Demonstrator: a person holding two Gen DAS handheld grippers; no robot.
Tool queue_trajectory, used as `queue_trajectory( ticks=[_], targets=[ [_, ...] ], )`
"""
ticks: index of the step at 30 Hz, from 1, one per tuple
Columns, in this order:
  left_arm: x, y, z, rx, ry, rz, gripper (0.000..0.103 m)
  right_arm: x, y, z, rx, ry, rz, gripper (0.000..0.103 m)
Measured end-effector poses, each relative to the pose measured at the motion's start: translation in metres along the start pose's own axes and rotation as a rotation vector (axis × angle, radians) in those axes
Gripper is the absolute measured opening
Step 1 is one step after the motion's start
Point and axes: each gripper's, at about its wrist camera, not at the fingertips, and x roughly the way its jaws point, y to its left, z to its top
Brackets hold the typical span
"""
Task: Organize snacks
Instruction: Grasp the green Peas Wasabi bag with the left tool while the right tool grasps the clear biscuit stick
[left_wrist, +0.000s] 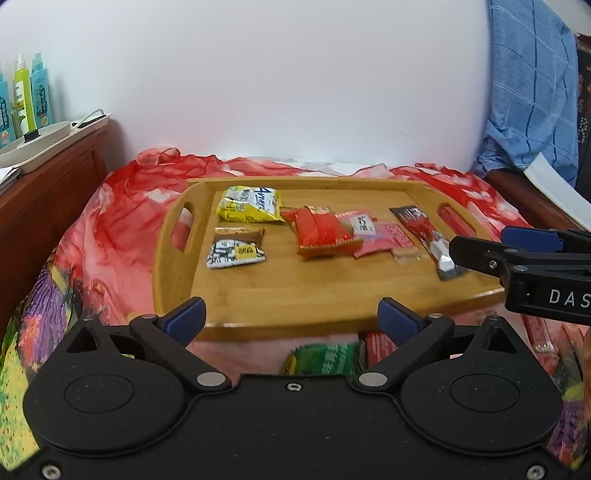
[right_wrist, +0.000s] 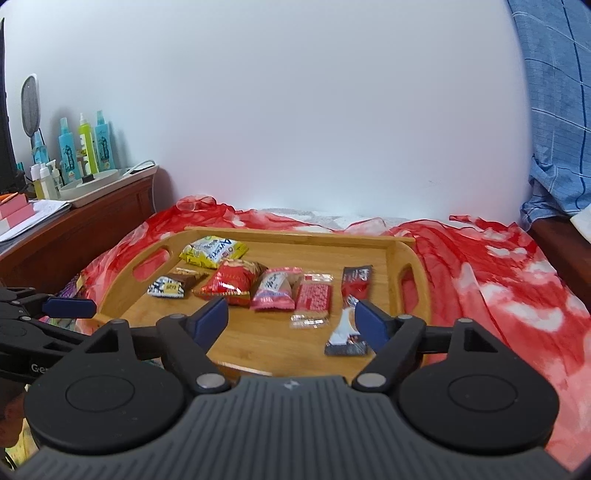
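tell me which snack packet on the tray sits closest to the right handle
The long black-and-red stick packet, lying lengthwise at the right end of the row on the wooden tray. The other packets all lie further left.

On the honey-brown wooden tray (left_wrist: 295, 295) lie a yellow packet (left_wrist: 249, 204), a red packet (left_wrist: 321, 230), a pink one (left_wrist: 364, 225) and a black-and-red stick (left_wrist: 428, 236). Under the tray spreads a red cloth blotched white (right_wrist: 498, 266). Left of the tray stand teal and lime-green bottles (right_wrist: 85, 147).

snack packets (left_wrist: 317, 230) on tray (left_wrist: 280, 295) | tray on cloth (left_wrist: 122, 221)
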Motion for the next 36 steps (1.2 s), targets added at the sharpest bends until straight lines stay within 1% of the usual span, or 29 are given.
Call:
queue_trajectory(
  ticks=[9,14,16,18,19,22,26,30,34,36],
  targets=[
    [-0.008,0.001,-0.024,-0.001,0.014,0.006,0.100,-0.017,-0.005,-0.022,-0.016,0.027,-0.018,0.090],
    [-0.008,0.004,-0.033,0.001,0.024,0.016,0.100,-0.022,-0.007,-0.035,-0.033,0.055,-0.035,0.090],
    [-0.008,0.004,-0.037,0.009,0.019,0.032,0.100,-0.023,-0.007,-0.040,-0.043,0.057,-0.072,0.091],
    [-0.007,0.002,-0.041,0.035,0.011,0.073,0.100,-0.025,-0.008,-0.048,-0.046,0.039,-0.153,0.092],
    [-0.006,0.001,-0.043,0.049,0.008,0.088,0.100,-0.026,-0.009,-0.053,-0.044,0.034,-0.179,0.092],
    [-0.005,-0.001,-0.051,0.067,0.008,0.098,0.100,-0.024,-0.009,-0.063,-0.041,0.059,-0.212,0.091],
    [-0.004,-0.004,-0.055,0.068,0.007,0.102,0.100,-0.023,-0.002,-0.066,-0.052,0.040,-0.239,0.081],
    [0.000,-0.008,-0.054,0.066,0.000,0.086,0.099,-0.019,-0.002,-0.069,-0.051,0.060,-0.240,0.074],
    [0.005,-0.013,-0.052,0.060,0.006,0.080,0.097,-0.014,-0.005,-0.070,-0.028,0.086,-0.244,0.071],
    [0.008,-0.015,-0.051,0.050,0.005,0.084,0.097,-0.012,-0.006,-0.071,-0.016,0.095,-0.248,0.068]
  ],
)
